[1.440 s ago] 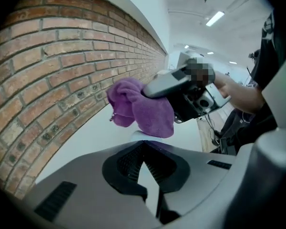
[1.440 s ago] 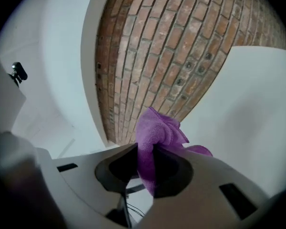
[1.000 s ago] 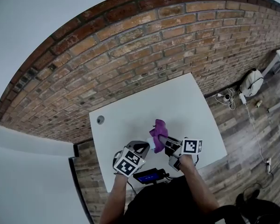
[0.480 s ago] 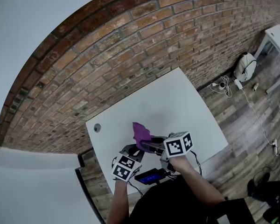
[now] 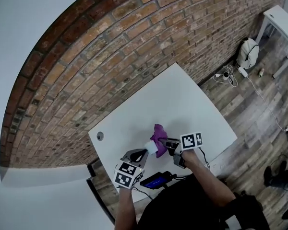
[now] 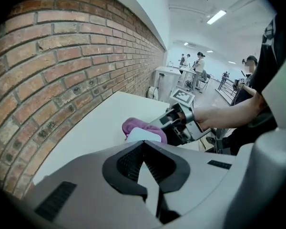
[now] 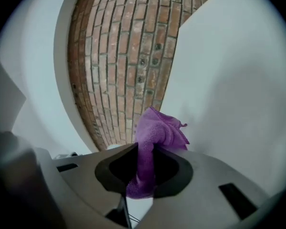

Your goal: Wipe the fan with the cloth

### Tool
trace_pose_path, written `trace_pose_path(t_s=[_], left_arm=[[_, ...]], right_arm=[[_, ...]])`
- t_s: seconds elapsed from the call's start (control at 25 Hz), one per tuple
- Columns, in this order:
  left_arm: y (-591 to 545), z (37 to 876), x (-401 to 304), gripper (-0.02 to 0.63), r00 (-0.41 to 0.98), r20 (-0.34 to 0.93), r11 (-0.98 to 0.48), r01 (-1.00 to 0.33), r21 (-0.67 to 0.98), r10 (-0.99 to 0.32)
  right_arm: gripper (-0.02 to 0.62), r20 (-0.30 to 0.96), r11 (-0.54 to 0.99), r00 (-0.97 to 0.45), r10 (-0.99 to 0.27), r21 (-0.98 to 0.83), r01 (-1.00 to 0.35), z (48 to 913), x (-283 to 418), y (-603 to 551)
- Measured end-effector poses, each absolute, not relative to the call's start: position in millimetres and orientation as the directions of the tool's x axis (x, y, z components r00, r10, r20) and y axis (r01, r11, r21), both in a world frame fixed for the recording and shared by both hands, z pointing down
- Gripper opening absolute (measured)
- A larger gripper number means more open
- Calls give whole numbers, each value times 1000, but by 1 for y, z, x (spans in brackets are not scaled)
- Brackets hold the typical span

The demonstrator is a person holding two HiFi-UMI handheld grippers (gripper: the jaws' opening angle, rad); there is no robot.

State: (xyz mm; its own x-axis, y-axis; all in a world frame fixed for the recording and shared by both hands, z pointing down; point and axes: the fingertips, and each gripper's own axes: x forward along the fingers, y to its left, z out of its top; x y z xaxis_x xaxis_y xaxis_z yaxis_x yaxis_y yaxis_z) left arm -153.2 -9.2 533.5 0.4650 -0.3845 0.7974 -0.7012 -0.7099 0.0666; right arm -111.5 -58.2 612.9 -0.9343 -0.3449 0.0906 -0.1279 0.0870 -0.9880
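Both grippers are closed on something, held close together over the near part of the white table [image 5: 182, 104]. My left gripper [image 6: 144, 144] has its jaws pressed together on a pale strip of the small white fan [image 6: 144, 135], whose rounded body stands just past the jaw tips. My right gripper [image 7: 145, 149] pinches the purple cloth [image 7: 159, 130]: one fold runs down between its jaws and the loose bunch sticks out beyond the tips.

From the left gripper, the right one comes in from ahead and to the right, with a hand and forearm behind it. The cloth lies on the far side of the fan and looks to be touching it, though I can't confirm contact. From the right gripper, the fan is mostly hidden behind the cloth. A brick wall [image 5: 110, 56] rises beyond the table's far edge, ahead of both grippers. A dark phone-like device [image 5: 156, 180] lies at the table's near edge, behind the two grippers.
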Motion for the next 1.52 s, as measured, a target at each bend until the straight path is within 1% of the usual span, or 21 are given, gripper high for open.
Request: trace_pose_path(t_s=[0.12, 0.2, 0.24, 0.32, 0.4, 0.44, 0.48, 0.64, 0.76, 0.8, 0.84, 0.96, 1.0, 1.04, 1.08, 1.16, 1.24, 1.32, 1.44, 1.52], left_arm=[[-9, 534, -154, 6, 463, 799, -710, -701, 65, -384], [-9, 534, -153, 6, 462, 798, -708, -703, 65, -386], [-9, 534, -153, 6, 462, 798, -707, -704, 64, -387], [-9, 533, -153, 6, 460, 799, -708, -703, 60, -388], [-9, 533, -152, 6, 456, 801, -710, -702, 55, -388], [-9, 533, -153, 6, 454, 802, -710, -702, 54, -388], [-8, 533, -153, 6, 453, 803, -710, -702, 54, -387], [-7, 534, -153, 6, 452, 805, -708, -704, 58, -385], [-8, 533, -153, 6, 449, 807, -706, -706, 56, -384], [-8, 533, -153, 6, 449, 807, -706, -706, 56, -384], [-8, 533, -153, 6, 448, 807, -706, -706, 56, -384], [-7, 533, -153, 6, 448, 808, -703, -709, 59, -384], [-6, 533, -152, 6, 449, 807, -702, -710, 61, -384], [-6, 533, -152, 6, 450, 805, -700, -711, 62, -386], [-6, 533, -152, 6, 451, 804, -699, -712, 63, -387], [-7, 533, -151, 6, 451, 803, -698, -713, 62, -390], [-6, 533, -151, 6, 450, 803, -697, -714, 60, -391], [-6, 534, -151, 6, 447, 804, -696, -716, 59, -392], [-6, 534, -151, 6, 443, 805, -692, -720, 56, -395], [-6, 534, -152, 6, 442, 804, -688, -724, 57, -399]], right_arm=[[75, 203, 60, -930, -306, -971, -232, 649, -110, -47], [75, 215, 52, -917, -335, -968, -246, 645, -100, -52], [75, 183, 59, -914, -362, -974, -218, 632, -94, -57], [75, 61, 88, -911, -408, -990, -106, 593, -89, -68], [75, -63, 92, -911, -409, -995, 28, 560, -94, -71], [75, -98, 80, -914, -395, -994, 72, 554, -100, -69], [75, -104, 64, -919, -381, -994, 85, 555, -107, -66], [75, -40, 2, -912, -409, -999, 43, 592, -115, -59], [75, -50, -32, -903, -428, -997, 70, 610, -118, -58], [75, -43, -28, -906, -422, -998, 60, 613, -118, -59], [75, -11, -13, -913, -408, -1000, 17, 619, -116, -59], [75, 155, 21, -910, -384, -984, -176, 642, -101, -61], [75, 176, 14, -901, -397, -980, -198, 643, -93, -63], [75, 170, 5, -894, -415, -982, -189, 638, -86, -65], [75, 139, -1, -892, -431, -988, -153, 628, -82, -67], [75, 38, -1, -899, -436, -999, -42, 599, -85, -68], [75, -38, -22, -911, -411, -998, 51, 584, -100, -61], [75, -31, -60, -913, -406, -996, 60, 591, -113, -53], [75, 68, -62, -907, -415, -997, -46, 621, -115, -47], [75, 161, -41, -906, -390, -987, -158, 643, -113, -46]])
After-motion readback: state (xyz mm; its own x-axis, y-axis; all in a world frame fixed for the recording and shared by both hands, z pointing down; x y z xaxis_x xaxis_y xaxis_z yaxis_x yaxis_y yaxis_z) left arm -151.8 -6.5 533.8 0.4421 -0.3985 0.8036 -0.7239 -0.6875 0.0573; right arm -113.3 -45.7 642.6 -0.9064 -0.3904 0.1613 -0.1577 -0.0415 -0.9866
